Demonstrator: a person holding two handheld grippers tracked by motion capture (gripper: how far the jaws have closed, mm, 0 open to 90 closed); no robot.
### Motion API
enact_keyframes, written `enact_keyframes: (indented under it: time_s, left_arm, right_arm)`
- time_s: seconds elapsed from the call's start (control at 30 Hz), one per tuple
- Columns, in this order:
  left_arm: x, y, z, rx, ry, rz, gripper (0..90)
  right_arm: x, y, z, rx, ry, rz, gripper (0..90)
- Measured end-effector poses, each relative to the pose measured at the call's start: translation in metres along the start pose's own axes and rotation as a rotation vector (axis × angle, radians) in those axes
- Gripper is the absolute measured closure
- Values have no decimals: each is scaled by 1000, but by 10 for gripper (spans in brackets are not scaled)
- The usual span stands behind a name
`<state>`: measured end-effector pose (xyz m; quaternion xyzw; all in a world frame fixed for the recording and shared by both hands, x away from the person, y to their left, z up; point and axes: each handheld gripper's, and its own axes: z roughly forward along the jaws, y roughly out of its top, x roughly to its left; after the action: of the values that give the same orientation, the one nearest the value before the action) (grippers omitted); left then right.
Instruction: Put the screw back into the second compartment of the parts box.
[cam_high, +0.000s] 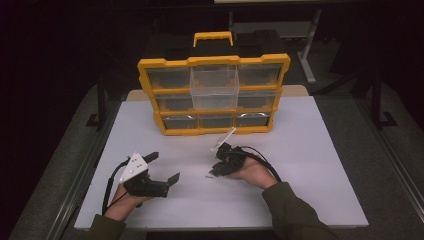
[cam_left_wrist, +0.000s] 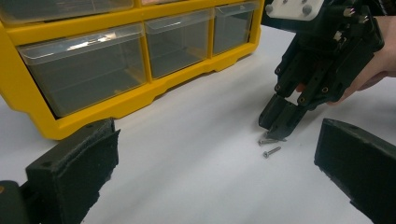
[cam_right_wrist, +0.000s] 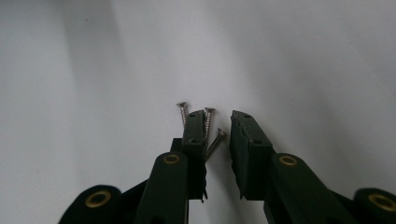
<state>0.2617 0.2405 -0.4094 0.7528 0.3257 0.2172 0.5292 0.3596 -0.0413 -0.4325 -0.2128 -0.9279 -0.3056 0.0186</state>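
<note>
My left gripper (cam_high: 162, 170) rests near the front edge of the table (cam_high: 310, 150), towards its left corner, jaws wide apart with nothing between them. My right gripper (cam_right_wrist: 217, 128) points down at the table's middle, a little nearer the front edge, and its jaws stand narrowly apart, not yet clamped. Two screws (cam_right_wrist: 211, 130) lie on the white surface in that gap, one beside the left jaw, one slanting across. A third screw (cam_right_wrist: 182, 112) lies just outside the left jaw. Farther back, near the rear edge, stands the yellow drawer cabinet (cam_high: 215, 95) with one clear drawer (cam_high: 215, 87) pulled forward.
</note>
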Motion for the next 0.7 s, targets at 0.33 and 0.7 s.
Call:
enact_keyframes:
  time_s: [0.33,0.7]
  left_arm:
    - [0,0,0,2,-2,1,0]
    - [0,0,0,4,-5,5,0]
  right_arm:
    - [1,-2,3,14,-26,-15,840]
    - [2,-4,3,8,-40,-17,874]
